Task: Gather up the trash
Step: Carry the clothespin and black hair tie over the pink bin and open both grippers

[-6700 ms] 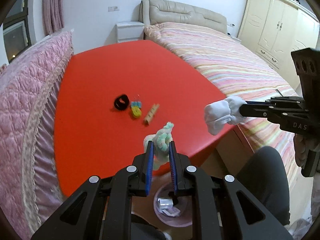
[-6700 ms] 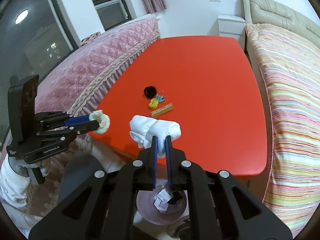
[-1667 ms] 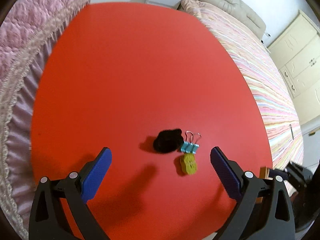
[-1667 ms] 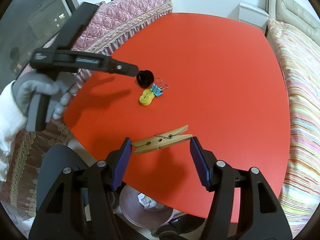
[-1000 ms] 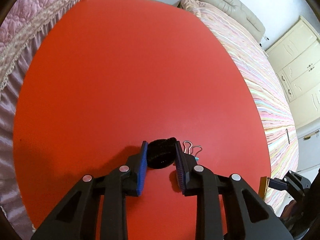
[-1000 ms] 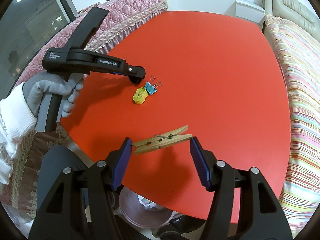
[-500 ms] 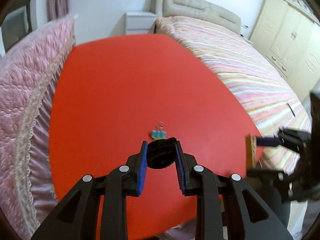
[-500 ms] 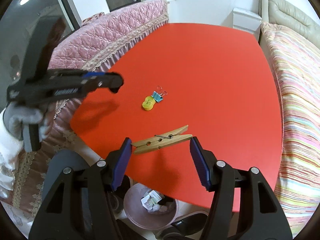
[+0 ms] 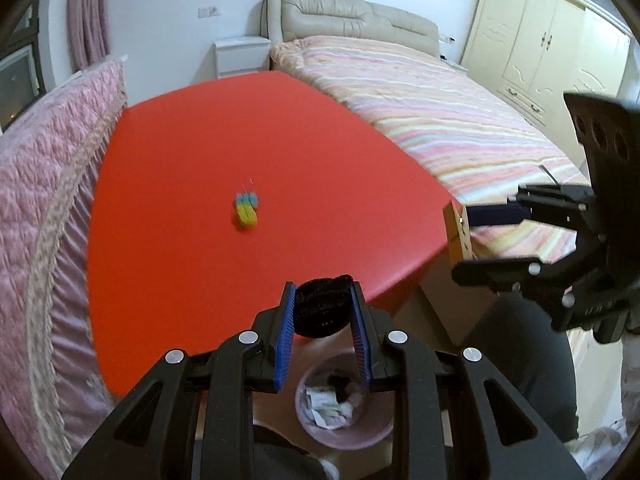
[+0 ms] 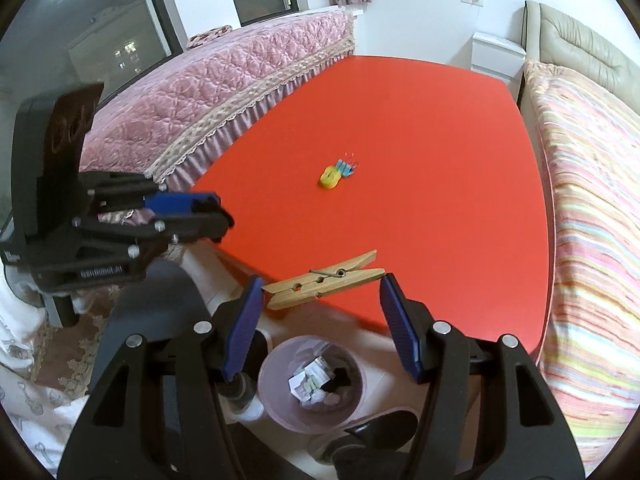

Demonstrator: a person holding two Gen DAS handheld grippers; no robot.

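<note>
Left gripper (image 9: 323,312) squeezing black hair tie (image 9: 322,306); right gripper (image 10: 322,300) pinching wooden peg (image 10: 325,279) endwise, above pink bin (image 10: 312,384).

The bench (image 9: 248,132) is a flat, bright red all over. On it sits a small yellow roll (image 10: 330,178) touching a turquoise clip (image 10: 346,169). The left hand-held gripper (image 9: 323,316) is black with blue pads and holds a fuzzy black lump (image 9: 322,312); the right hand-held gripper (image 10: 322,300), black and blue the same, holds a pale wooden clothespin (image 10: 325,279). Below is a pale pink bin (image 10: 276,400) with white and black scraps inside. One bed (image 9: 432,108) wears pastel stripes of pink, yellow and green under a beige headboard; the other bed (image 10: 224,76) has a quilted pink cover with cream lace trim. The wardrobe (image 9: 552,40) is cream, the curtains (image 9: 86,12) mauve.
</note>
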